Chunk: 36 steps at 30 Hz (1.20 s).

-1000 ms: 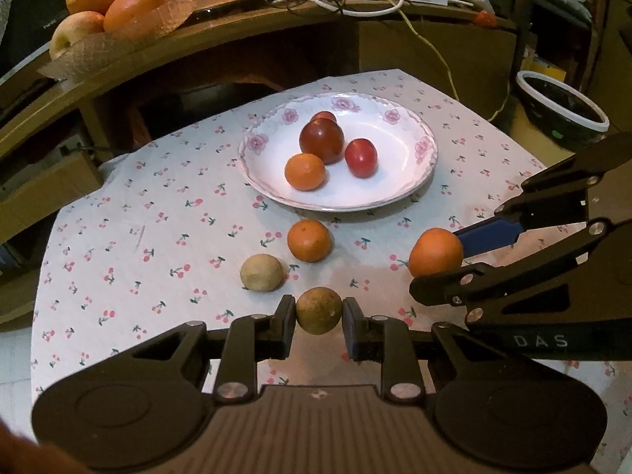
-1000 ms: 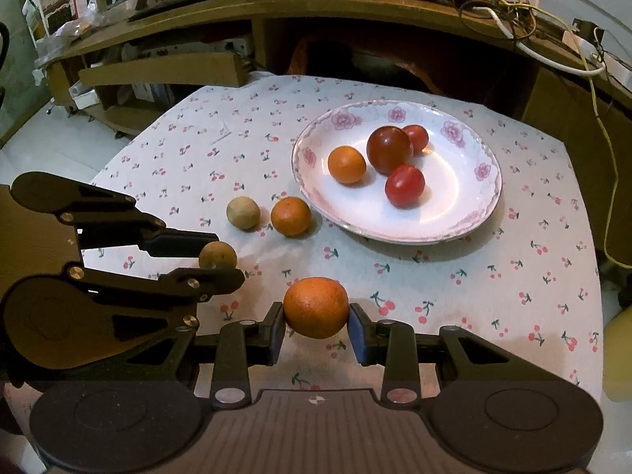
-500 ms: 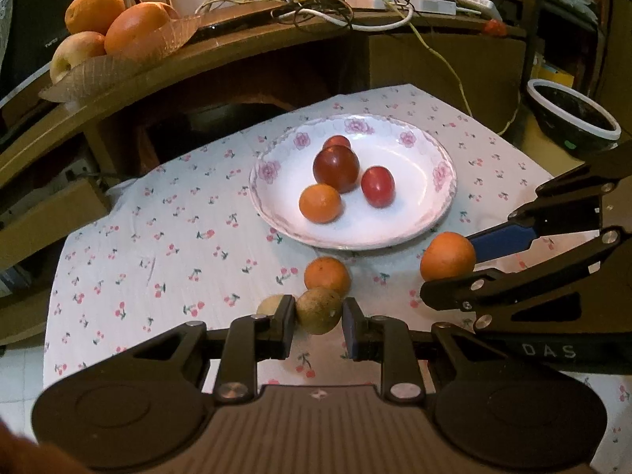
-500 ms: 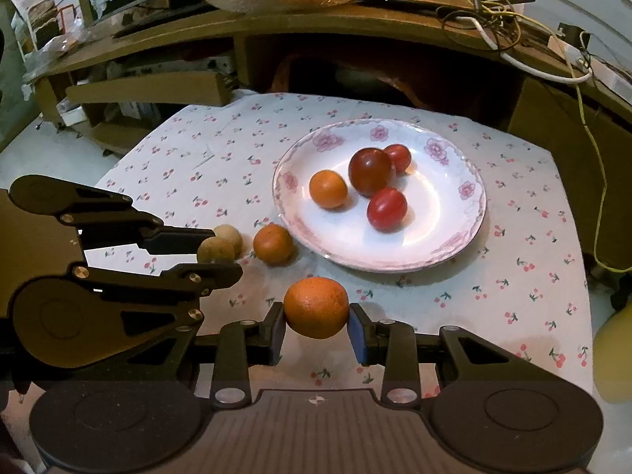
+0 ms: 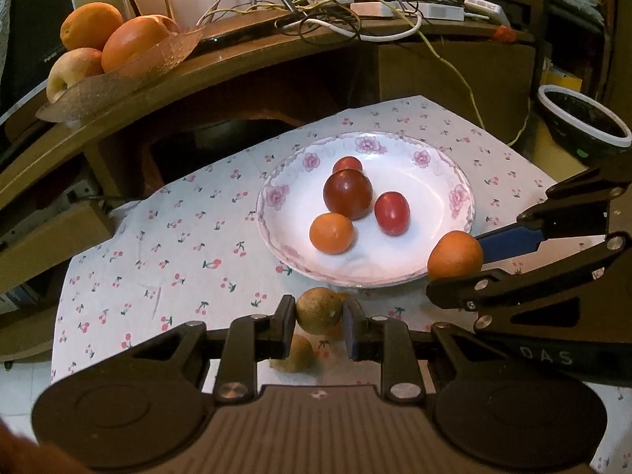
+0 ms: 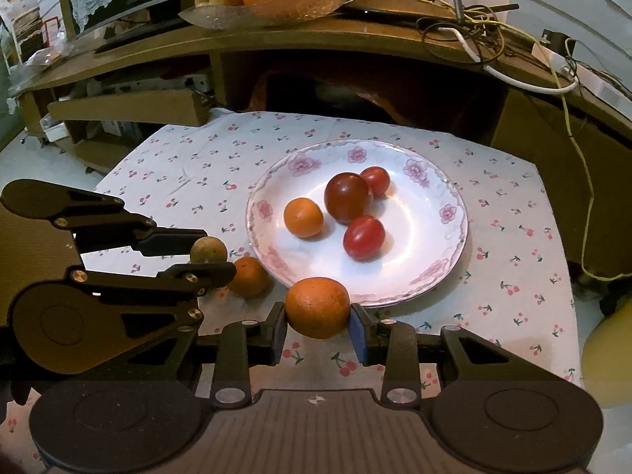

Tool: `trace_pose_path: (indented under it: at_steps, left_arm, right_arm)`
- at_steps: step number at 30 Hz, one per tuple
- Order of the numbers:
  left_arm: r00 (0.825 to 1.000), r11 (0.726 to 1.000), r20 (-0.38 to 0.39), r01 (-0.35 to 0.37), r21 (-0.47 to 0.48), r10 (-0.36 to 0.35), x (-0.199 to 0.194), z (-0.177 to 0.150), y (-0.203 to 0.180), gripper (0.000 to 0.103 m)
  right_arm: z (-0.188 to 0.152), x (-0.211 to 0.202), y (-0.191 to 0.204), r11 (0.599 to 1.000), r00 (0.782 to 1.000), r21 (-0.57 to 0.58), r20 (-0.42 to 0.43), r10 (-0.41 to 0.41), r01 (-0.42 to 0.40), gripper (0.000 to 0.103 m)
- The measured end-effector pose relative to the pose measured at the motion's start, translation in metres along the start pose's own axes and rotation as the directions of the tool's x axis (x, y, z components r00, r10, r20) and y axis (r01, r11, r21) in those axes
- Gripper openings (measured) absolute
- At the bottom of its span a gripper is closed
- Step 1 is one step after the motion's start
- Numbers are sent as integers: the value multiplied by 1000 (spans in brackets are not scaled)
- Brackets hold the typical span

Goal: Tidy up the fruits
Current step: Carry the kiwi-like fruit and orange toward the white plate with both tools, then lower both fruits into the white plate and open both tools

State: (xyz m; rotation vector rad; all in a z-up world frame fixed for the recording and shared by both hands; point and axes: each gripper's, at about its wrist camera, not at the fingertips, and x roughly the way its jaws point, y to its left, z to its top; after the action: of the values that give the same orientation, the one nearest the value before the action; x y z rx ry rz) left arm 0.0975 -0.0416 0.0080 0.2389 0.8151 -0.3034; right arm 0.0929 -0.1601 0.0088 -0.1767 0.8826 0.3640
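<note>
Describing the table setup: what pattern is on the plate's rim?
Pink flowers on white plate, clearest in the right wrist view.

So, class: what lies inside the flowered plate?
Inside the plate: one small orange, a dark red fruit, and two red tomatoes, the farther partly hidden behind the dark fruit.

The plate's (image 6: 454,245) right half lies bare; four fruits (image 6: 345,201) crowd its left, an orange (image 6: 249,276) just outside.

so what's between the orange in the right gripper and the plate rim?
Nothing. In the right wrist view the orange, pinched in the right gripper, hangs just at the plate near rim; only bare cherry-print cloth shows below.
</note>
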Motion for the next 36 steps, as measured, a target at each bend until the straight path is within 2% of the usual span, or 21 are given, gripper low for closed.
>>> trace_pose_path:
  at_steps: [17,30,36]
  left_arm:
    - [999,999,18,-28,16,28,13,13,2,30]
    - [1000,1000,22,-5,-23,5,29,23,8,30]
    - [999,1000,32,15,-13,-15,35,27,5,30]
  right_arm:
    - [6,7,-8,999,1000,29,20,-19,19,37]
    - [12,17,-9,999,999,21,24,-41,40,36]
    - [15,30,-15,998,998,28,9,-58,58,36]
